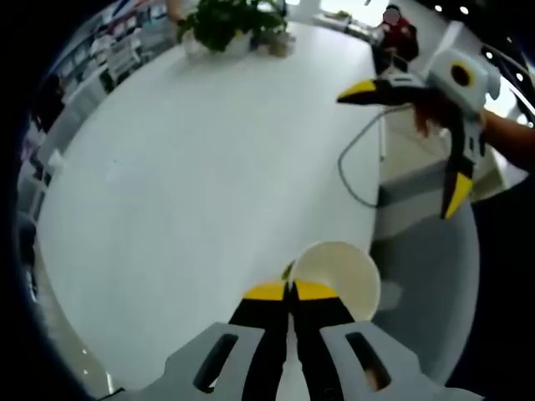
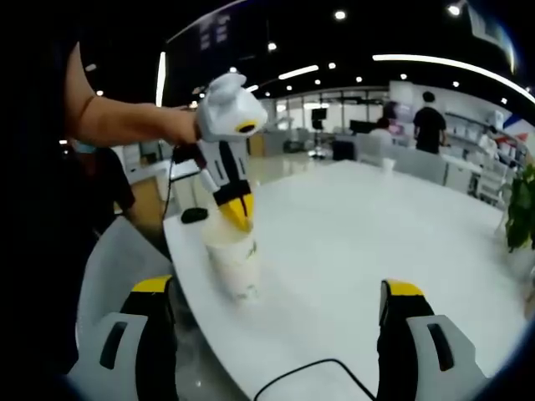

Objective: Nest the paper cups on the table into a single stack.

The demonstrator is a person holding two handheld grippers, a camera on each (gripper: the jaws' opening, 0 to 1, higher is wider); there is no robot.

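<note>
We count: paper cup stack (image 2: 232,263) ×1, at 7 o'clock in the right gripper view | counter (image 1: 209,167) ×1 | potted plant (image 1: 227,23) ×1 | grippers ×2: left (image 1: 289,291), right (image 2: 280,288)

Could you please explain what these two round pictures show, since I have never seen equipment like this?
A person holds a hand tool with two yellow-tipped jaws in each hand, and a fisheye camera rides on each tool. In the left gripper view, the left gripper is closed on the rim of a white paper cup standing near the edge of a large white oval table. The right gripper hangs open beyond that edge, holding nothing. The right gripper view looks back at the same scene: its own jaws stand wide apart at the bottom, while the left gripper pinches the cup. A green potted plant sits at the table's far end.
</note>
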